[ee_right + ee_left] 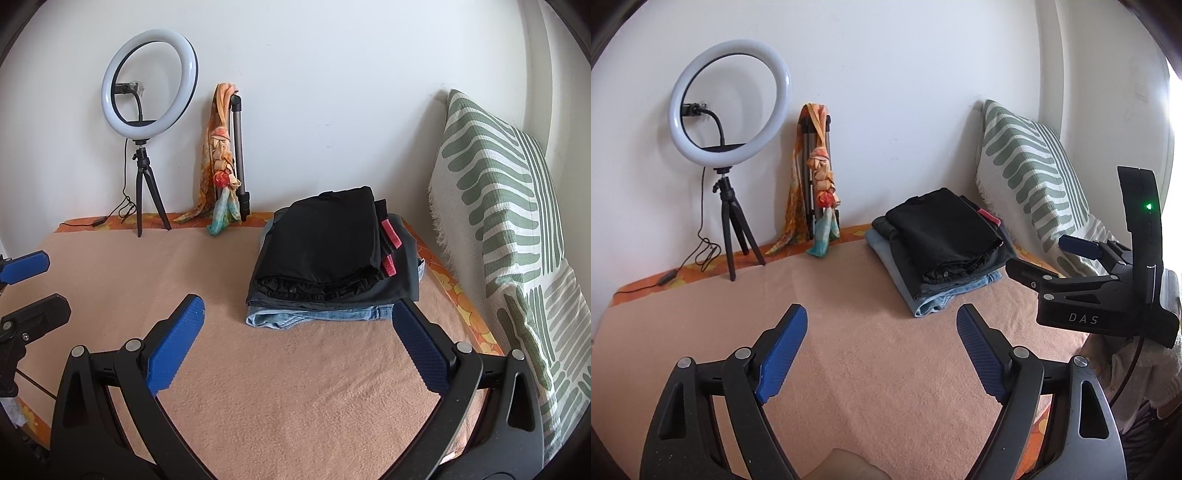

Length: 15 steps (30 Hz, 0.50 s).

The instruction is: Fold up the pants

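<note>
A stack of folded pants (332,258) was seen on the peach blanket (258,369), at about one o'clock from both tongs. The left gripper (881,350) and the right gripper (295,339) were held wide apart over the blanket, with nothing between them. A ring light (149,79) stood at eleven o'clock, a striped pillow (498,221) at three.

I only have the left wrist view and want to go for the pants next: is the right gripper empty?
Observer: Yes. The right gripper is open, with nothing between its pads.
Operator: I see one red bit on the stack. Any more?
Observer: Two red strips show on the right side of the folded stack.
Operator: What is beyond that side?
Observer: The striped pillow lines the bed's whole right edge, close to the stack.
</note>
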{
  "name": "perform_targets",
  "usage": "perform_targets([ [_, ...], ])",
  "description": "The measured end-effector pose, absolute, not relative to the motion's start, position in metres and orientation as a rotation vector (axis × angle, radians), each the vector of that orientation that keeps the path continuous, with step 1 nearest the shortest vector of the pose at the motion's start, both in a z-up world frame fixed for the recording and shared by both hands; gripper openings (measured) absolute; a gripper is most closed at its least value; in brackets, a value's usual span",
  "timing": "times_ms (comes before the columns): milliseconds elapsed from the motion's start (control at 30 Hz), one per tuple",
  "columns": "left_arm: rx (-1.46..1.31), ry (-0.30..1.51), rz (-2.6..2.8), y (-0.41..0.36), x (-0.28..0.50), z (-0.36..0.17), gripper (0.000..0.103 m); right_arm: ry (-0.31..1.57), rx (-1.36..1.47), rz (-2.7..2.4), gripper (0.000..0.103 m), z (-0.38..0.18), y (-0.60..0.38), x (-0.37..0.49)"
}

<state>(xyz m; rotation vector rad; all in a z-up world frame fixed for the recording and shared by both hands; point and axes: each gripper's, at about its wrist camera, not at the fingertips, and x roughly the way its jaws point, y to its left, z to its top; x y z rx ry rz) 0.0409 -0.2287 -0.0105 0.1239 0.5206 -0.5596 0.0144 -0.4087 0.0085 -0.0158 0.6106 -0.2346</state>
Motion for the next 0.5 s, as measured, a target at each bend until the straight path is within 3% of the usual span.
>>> perform_targets([
  [300, 0.128, 0.507, -0.531, -0.2251, 0.0400, -0.0119, 0.097, 0.624, 0.009, -0.225, 0.103, -0.0015, -0.4095, 0.0200],
  [500, 0.141, 0.487, -0.524, -0.2239, 0.0358, -0.0120, 0.099, 0.616, 0.025, -0.235, 0.103, -0.0014, -0.4123, 0.0211],
])
